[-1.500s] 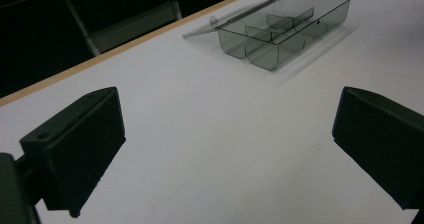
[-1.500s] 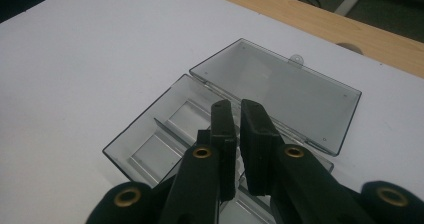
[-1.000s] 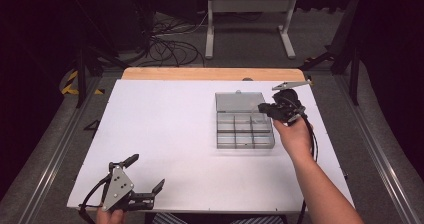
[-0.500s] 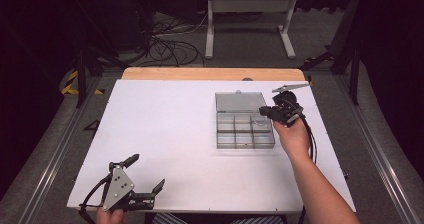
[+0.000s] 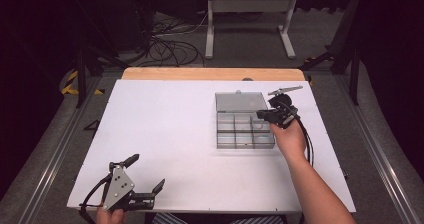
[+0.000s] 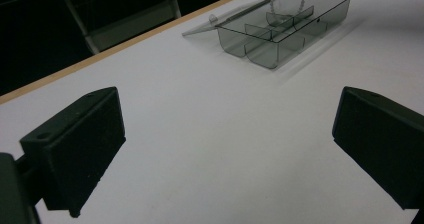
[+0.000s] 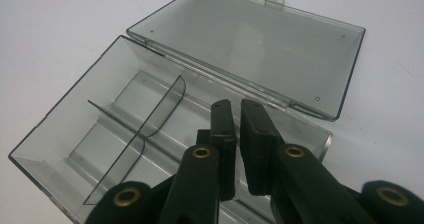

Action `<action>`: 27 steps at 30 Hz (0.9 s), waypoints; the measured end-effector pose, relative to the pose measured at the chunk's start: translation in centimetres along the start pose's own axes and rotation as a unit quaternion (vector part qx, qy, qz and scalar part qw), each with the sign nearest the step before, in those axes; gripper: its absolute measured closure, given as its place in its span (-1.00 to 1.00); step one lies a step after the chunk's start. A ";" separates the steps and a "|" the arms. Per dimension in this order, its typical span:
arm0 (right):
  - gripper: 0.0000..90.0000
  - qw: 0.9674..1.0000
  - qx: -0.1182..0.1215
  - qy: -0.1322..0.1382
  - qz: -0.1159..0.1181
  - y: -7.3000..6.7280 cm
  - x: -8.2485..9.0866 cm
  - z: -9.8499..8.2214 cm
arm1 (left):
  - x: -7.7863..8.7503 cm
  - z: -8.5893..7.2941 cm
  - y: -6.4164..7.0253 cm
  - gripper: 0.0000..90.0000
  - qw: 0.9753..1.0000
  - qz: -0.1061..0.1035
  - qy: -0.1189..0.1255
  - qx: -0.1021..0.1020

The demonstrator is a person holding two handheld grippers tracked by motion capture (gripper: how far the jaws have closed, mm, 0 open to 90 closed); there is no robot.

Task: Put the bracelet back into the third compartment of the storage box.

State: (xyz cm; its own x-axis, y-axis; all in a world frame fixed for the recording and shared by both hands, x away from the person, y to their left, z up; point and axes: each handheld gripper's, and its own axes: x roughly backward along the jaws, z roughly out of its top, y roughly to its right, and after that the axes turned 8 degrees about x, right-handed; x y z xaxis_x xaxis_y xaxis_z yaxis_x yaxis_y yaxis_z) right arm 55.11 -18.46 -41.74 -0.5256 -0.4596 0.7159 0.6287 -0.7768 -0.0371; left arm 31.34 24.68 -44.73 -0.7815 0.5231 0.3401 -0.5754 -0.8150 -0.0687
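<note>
overall, white counter (image 5: 165,134) seen spanning most of high view, wooden strip along far edge. clear smoky compartment box (image 5: 245,131) set on right half of counter, lid (image 5: 241,102) laid open flat behind it, dividers visible inside. right gripper (image 5: 264,115) held over box's right compartments, jaws nearly closed, narrow gap, nothing seen between them. left gripper (image 5: 148,180) held near front-left corner of counter, well apart from box, jaws spread wide, empty.
</note>
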 end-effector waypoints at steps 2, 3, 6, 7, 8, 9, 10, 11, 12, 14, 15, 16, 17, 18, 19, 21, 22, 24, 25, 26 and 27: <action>0.90 1.000 -0.002 -0.003 0.003 0.0 -0.2 -0.1 | 0.0 0.0 0.0 -0.98 1.000 0.000 0.001 0.000; 0.90 1.000 -0.001 -0.005 0.002 0.1 -0.3 -0.1 | 0.0 0.0 0.0 -0.98 1.000 0.000 0.001 0.001; 0.90 1.000 -0.003 -0.007 0.002 0.1 -0.4 -0.3 | 0.0 0.0 0.0 -0.98 1.000 0.000 0.001 0.001; 0.90 1.000 -0.003 -0.007 0.002 0.2 -0.4 -0.3 | 0.0 0.0 0.0 -0.98 1.000 0.000 0.001 0.000; 0.90 1.000 -0.004 -0.007 0.001 0.2 -0.4 -0.3 | 0.0 0.0 0.0 -0.98 1.000 -0.001 0.000 0.002; 0.90 1.000 -0.005 -0.008 0.001 0.3 -0.3 -0.3 | 0.0 0.0 0.0 -0.98 1.000 0.000 0.000 0.001; 0.90 1.000 -0.003 -0.008 -0.001 0.3 -0.3 -0.3 | 0.0 0.0 0.0 -0.98 1.000 0.000 0.000 0.000; 0.89 1.000 -0.004 -0.009 -0.001 0.3 -0.3 -0.3 | 0.0 0.0 0.0 -0.98 1.000 0.000 0.001 0.000; 0.85 1.000 -0.004 -0.009 -0.002 0.4 -0.2 -0.4 | 0.0 0.0 0.0 -0.98 1.000 0.000 0.000 0.000; 0.61 1.000 -0.002 -0.006 -0.007 0.5 0.0 -0.4 | 0.0 0.0 0.0 -0.98 1.000 0.000 0.001 0.000; 0.54 1.000 0.000 -0.004 -0.013 0.4 0.1 -0.4 | 0.0 0.0 0.0 -0.98 1.000 0.000 0.001 0.000; 0.45 1.000 0.005 0.000 -0.018 0.4 0.2 -0.4 | 0.0 0.0 0.0 -0.98 1.000 0.000 0.000 0.001; 0.35 1.000 0.007 0.004 -0.021 0.4 0.4 -0.3 | 0.0 0.0 0.0 -0.98 1.000 0.000 0.000 0.000; 0.27 1.000 0.011 0.010 -0.025 0.3 0.6 -0.3 | 0.0 0.0 0.0 -0.98 1.000 0.000 0.000 -0.001; 0.18 0.999 0.018 0.014 -0.030 0.3 0.7 -0.3 | 0.0 0.0 0.0 -0.98 1.000 0.000 0.000 0.000; 0.04 0.999 0.029 0.021 -0.040 0.1 0.9 -0.2 | -0.1 0.0 0.0 -0.98 1.000 0.000 0.000 -0.001; -0.02 0.998 0.032 0.024 -0.040 0.0 1.0 -0.1 | -0.1 0.0 0.0 -0.98 1.000 0.000 0.001 -0.001; -0.13 0.998 0.035 0.031 -0.041 -0.1 1.2 0.0 | -0.1 0.0 0.0 -0.98 1.000 0.000 0.001 -0.001; -0.15 0.998 0.036 0.034 -0.040 -0.2 1.3 0.0 | -0.1 0.0 0.0 -0.98 1.000 0.000 0.001 0.000; -0.19 0.998 0.038 0.035 -0.039 -0.3 1.4 0.0 | -0.1 0.0 0.0 -0.98 1.000 0.000 0.001 -0.001; -0.23 0.998 0.040 0.038 -0.039 -0.4 1.6 0.0 | 0.0 0.0 0.0 -0.98 1.000 0.000 0.001 0.000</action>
State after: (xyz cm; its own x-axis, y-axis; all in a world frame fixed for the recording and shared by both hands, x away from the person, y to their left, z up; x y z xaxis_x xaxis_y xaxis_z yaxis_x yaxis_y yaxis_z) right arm 54.06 -18.88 -40.57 -0.6146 -0.4327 0.6595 0.6262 -0.7761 0.0744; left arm 31.38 24.64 -44.73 -0.7814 0.5241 0.3388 -0.5760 -0.8146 -0.0683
